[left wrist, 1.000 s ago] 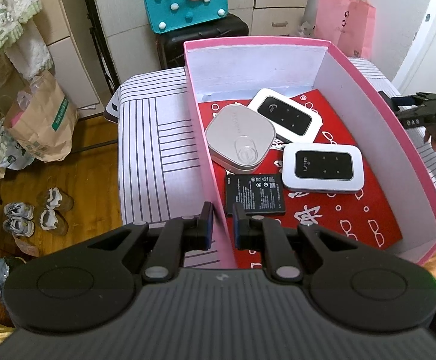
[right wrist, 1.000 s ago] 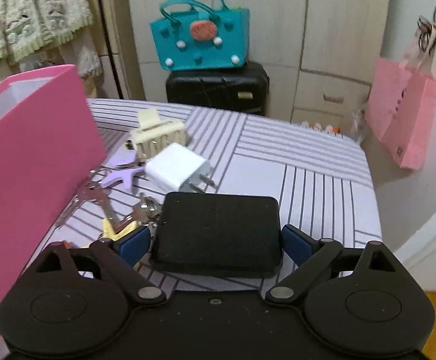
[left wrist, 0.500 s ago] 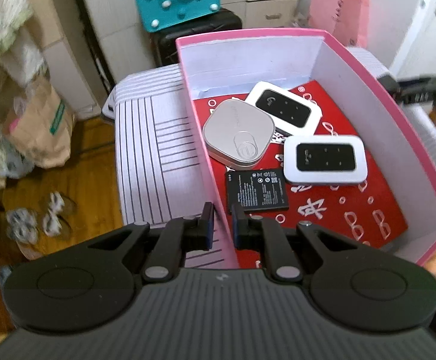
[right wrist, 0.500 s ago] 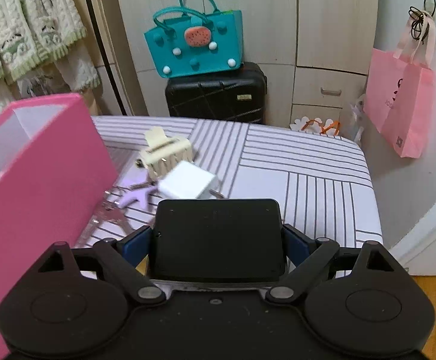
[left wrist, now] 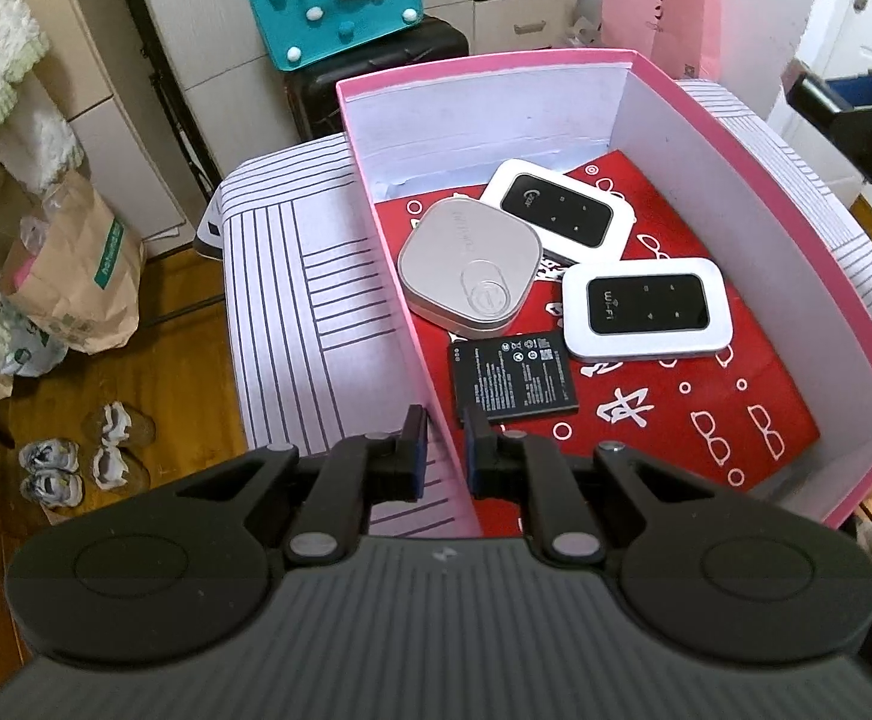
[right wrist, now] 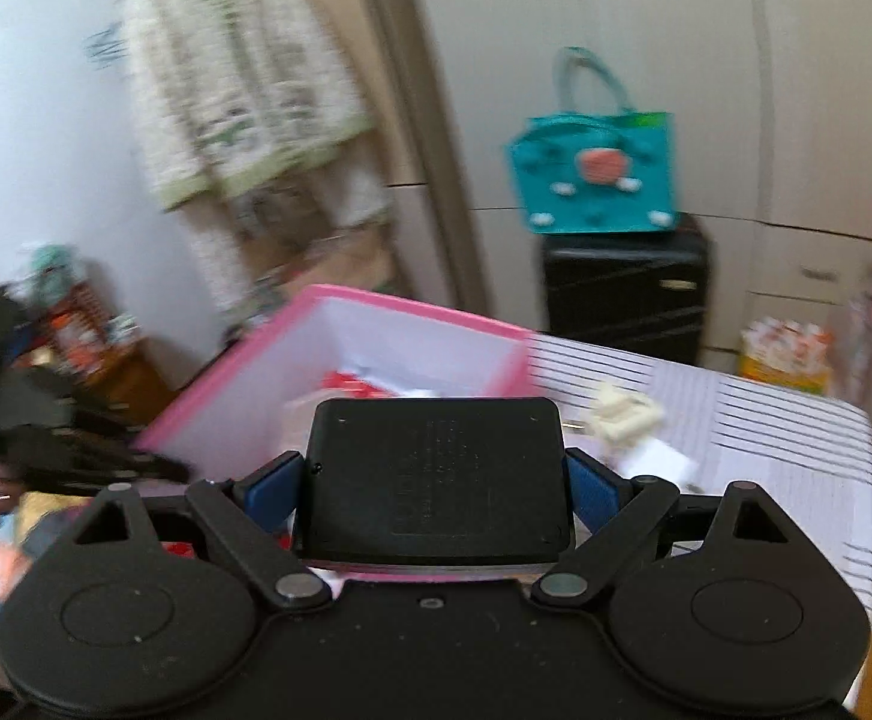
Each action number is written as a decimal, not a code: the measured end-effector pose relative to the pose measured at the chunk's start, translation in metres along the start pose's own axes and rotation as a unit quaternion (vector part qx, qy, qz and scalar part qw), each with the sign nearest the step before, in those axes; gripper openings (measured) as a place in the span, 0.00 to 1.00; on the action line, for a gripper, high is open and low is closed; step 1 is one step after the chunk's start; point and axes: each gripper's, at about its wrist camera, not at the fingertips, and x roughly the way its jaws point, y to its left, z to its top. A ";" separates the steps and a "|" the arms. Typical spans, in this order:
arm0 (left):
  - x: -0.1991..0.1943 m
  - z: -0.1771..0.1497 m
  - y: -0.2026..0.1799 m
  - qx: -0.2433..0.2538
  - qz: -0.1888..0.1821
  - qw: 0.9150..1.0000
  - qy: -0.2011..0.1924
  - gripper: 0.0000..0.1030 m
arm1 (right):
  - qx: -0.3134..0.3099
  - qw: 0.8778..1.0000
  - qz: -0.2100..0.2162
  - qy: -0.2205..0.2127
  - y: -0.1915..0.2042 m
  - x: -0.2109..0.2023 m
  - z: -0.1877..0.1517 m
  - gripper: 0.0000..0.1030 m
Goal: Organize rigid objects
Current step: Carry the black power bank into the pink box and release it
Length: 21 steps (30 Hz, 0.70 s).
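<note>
At the near left wall of the pink box (left wrist: 754,180), the left gripper (left wrist: 441,450) was clamped on the rim. Inside lay two white WiFi routers (left wrist: 646,315), a silver case (left wrist: 469,270) and a battery (left wrist: 511,375). The right gripper (right wrist: 433,474) gripped a black device (right wrist: 436,468) above the box's edge

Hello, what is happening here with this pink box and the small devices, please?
A person is sorting small devices into the pink box. The left tongs are shut on the box's near wall. The right tongs are shut on a flat black device, held above the box. Inside lie two white routers, a silver case and a battery.
</note>
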 end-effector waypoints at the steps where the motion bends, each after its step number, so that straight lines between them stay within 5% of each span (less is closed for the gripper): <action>1: 0.000 0.000 0.001 0.000 -0.002 1.000 0.000 0.11 | -0.004 1.000 0.014 0.006 0.008 0.002 0.003 0.90; 9: 0.000 0.000 0.004 -0.009 -0.011 1.000 0.000 0.12 | -0.027 0.990 0.096 0.102 0.063 0.044 0.013 0.90; 21: 0.000 -0.001 0.008 -0.015 -0.020 1.000 -0.003 0.12 | -0.027 0.967 0.095 0.235 0.108 0.118 -0.008 0.90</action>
